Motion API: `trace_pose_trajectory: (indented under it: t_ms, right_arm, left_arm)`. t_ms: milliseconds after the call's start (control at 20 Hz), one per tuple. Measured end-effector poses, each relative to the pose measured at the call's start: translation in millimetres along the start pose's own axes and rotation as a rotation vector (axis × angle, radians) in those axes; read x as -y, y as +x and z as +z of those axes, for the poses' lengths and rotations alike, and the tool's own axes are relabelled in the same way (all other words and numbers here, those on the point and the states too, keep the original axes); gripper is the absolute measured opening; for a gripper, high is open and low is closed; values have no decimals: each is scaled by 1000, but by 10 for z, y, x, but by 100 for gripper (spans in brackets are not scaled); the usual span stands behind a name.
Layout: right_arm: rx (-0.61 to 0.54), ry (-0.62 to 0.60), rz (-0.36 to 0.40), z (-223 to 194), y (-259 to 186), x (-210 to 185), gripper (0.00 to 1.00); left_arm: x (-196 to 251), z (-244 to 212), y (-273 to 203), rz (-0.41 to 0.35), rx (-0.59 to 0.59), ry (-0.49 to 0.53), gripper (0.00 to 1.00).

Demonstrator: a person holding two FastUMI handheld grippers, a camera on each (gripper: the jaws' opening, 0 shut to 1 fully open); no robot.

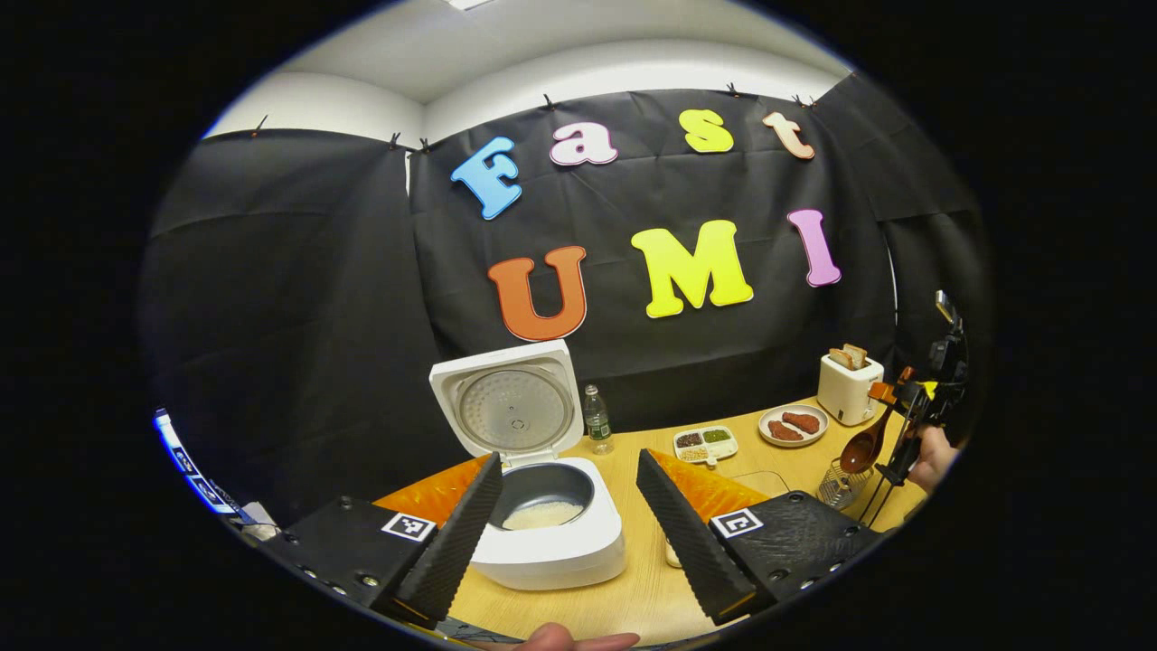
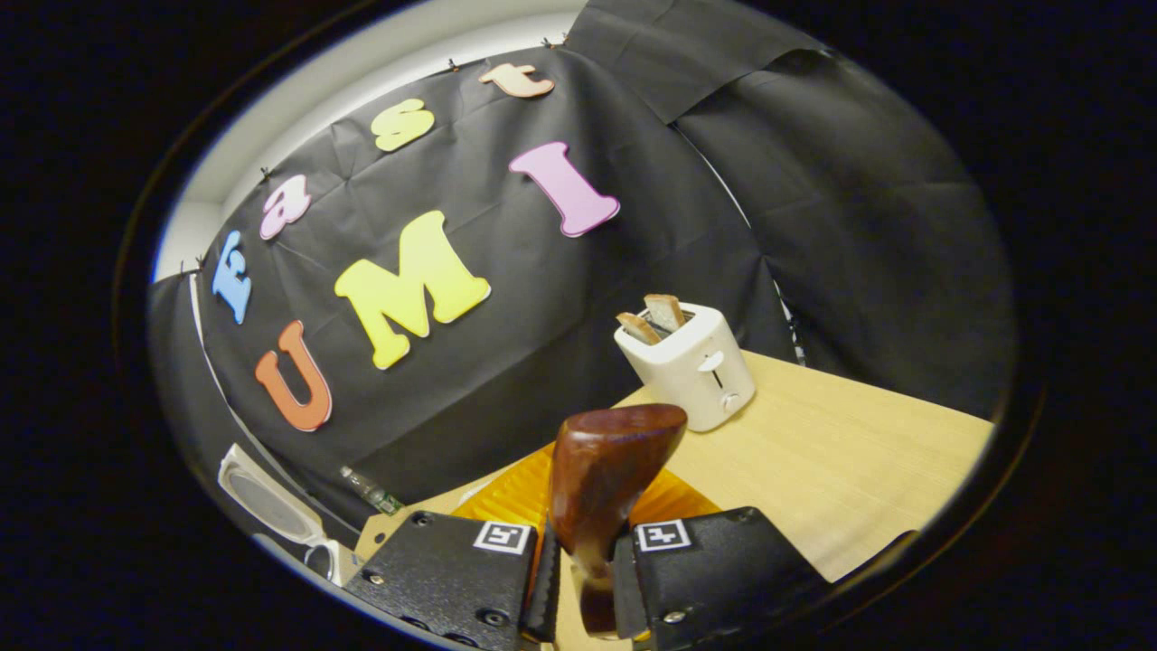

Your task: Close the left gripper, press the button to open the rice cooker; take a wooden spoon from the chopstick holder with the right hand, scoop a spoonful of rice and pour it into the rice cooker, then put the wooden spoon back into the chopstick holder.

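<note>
Jaws of the right gripper (image 2: 586, 579) pinch the wooden spoon (image 2: 604, 479); the left gripper (image 1: 569, 515), spread wide, faces the open rice cooker (image 1: 542, 506) at twelve o'clock.

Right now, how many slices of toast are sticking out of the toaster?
2: both toast slices stand side by side in the white toaster's top slots, at the table's back.

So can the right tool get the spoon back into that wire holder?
Probably yes. The right tool grips the wooden spoon by its handle, bowl down just above the wire chopstick holder, and its open top looks free underneath.
</note>
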State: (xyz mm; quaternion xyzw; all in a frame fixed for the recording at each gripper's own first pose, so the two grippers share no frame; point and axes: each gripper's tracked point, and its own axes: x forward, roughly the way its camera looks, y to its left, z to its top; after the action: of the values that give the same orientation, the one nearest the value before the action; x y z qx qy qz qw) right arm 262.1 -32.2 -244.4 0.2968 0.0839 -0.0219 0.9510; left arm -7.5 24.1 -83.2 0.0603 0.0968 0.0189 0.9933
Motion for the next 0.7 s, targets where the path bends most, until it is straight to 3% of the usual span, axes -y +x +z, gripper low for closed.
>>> trace_pose_trajectory:
  t_ms: [400, 700]
  right_arm:
    - [-92, -83, -69, -700, 206, 329, 29]
    - [-135, -84, -128, -849, 211, 531, 27]
  left_arm:
    - [96, 36, 18, -10, -8, 20, 95]
    - [119, 24, 41, -16, -16, 29, 95]
